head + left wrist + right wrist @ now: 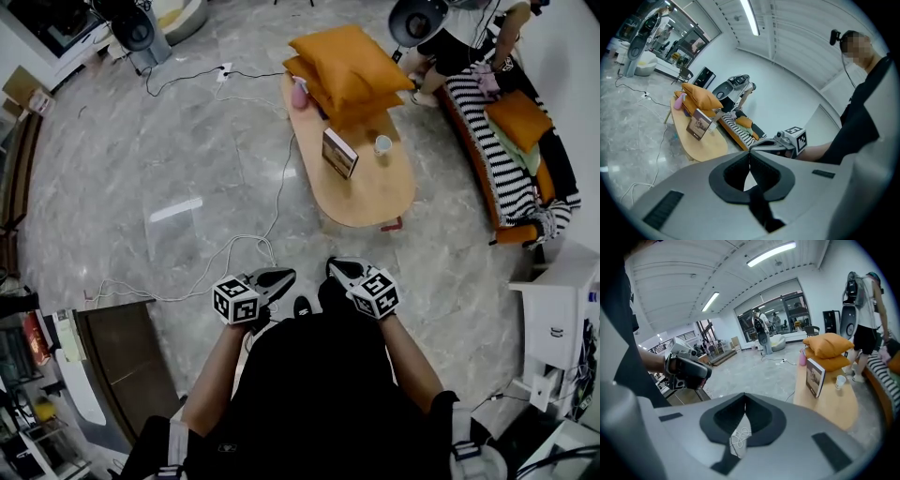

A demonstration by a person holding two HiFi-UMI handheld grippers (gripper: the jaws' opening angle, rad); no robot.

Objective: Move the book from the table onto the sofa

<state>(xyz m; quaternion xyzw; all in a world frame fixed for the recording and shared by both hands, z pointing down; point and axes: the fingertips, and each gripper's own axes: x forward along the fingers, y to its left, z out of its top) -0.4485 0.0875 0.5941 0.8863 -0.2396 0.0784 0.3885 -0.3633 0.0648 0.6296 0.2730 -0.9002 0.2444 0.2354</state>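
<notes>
While you hold them close to your body, your left hand-held gripper point(284, 276) and right hand-held gripper point(336, 268) are clenched on nothing. The book point(339, 153) stands upright on the desk point(370, 202), well ahead of both; the sofa point(502, 183) lies farther to their right.

We note: floor point(187, 141) glossy, polished stone; table point(375, 192) smooth light wood; far cushions point(347, 61) matt orange cloth; right sofa point(502, 159) striped cloth; book point(339, 152) cover paper.
</notes>
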